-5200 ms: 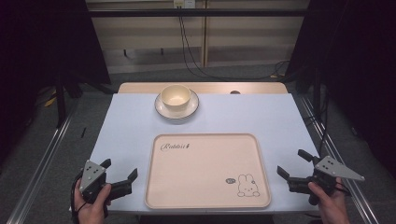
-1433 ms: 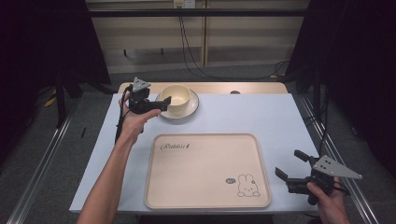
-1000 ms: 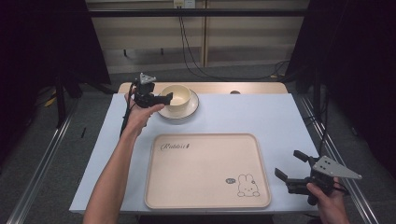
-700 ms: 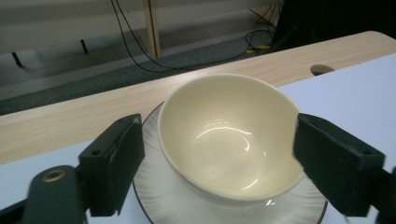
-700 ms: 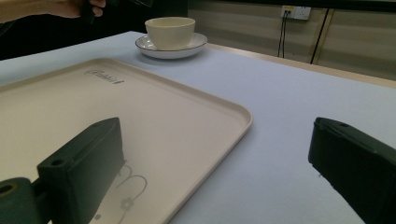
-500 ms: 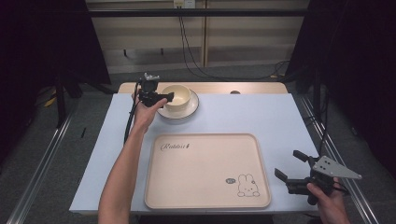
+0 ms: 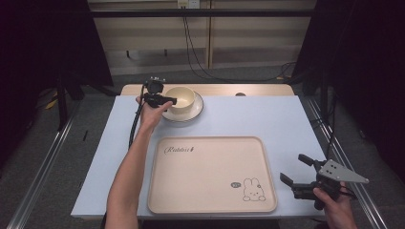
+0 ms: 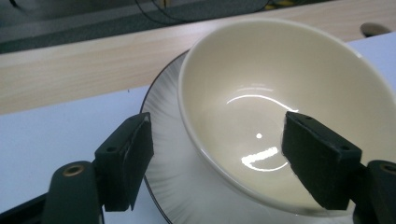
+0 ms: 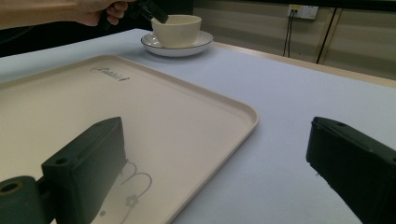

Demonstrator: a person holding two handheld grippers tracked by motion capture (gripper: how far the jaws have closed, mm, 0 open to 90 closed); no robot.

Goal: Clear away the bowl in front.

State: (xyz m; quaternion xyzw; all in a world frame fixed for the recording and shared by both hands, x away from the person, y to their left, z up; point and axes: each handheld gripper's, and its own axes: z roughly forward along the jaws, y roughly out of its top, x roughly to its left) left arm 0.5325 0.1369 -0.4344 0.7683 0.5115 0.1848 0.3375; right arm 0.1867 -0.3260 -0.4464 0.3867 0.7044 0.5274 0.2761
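- Left hand-held gripper (image 7: 167, 101): reached to the far side of the worktop (image 7: 267, 119), jaws apart. They straddle the near wall of the cream bowl (image 8: 280, 93): one jaw inside the bowl, the other outside it, above the saucer (image 8: 163, 154). Contact with the bowl wall cannot be confirmed.
- Bowl and saucer: the bowl stands upright in the dark-rimmed saucer, directly ahead of the left hand-held gripper.
- Right hand-held gripper (image 7: 298, 176): held low at the near right of the worktop, jaws wide apart and empty.
- Tray (image 7: 210, 191): beige, printed with a rabbit, flat on the worktop just to the left of the right hand-held gripper; one of that gripper's jaws lies over the tray's corner, the other over bare worktop.
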